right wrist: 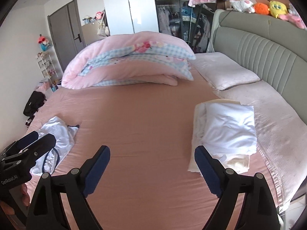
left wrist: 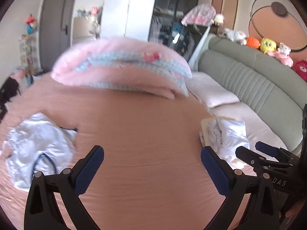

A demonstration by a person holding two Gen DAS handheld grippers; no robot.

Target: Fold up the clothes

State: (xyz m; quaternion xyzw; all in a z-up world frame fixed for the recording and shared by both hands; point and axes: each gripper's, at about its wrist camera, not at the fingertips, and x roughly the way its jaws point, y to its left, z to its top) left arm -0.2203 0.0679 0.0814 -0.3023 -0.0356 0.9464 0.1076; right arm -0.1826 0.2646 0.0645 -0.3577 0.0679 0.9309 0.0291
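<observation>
A crumpled white garment with dark blue trim (left wrist: 38, 147) lies on the pink bed sheet (left wrist: 144, 126) at the left; it also shows in the right wrist view (right wrist: 57, 140). A stack of folded white clothes (right wrist: 228, 132) sits at the right, also in the left wrist view (left wrist: 226, 136). My left gripper (left wrist: 152, 169) is open and empty above the bare sheet between them. My right gripper (right wrist: 152, 169) is open and empty over the sheet (right wrist: 145, 118), just left of the folded stack. Each gripper shows at the edge of the other's view.
A folded pink quilt (right wrist: 130, 61) lies across the far side of the bed. Pale pillows (right wrist: 226, 71) and a grey-green headboard (right wrist: 268, 57) with plush toys (right wrist: 268, 7) run along the right. A wardrobe (right wrist: 172, 9) and door (right wrist: 65, 30) stand behind.
</observation>
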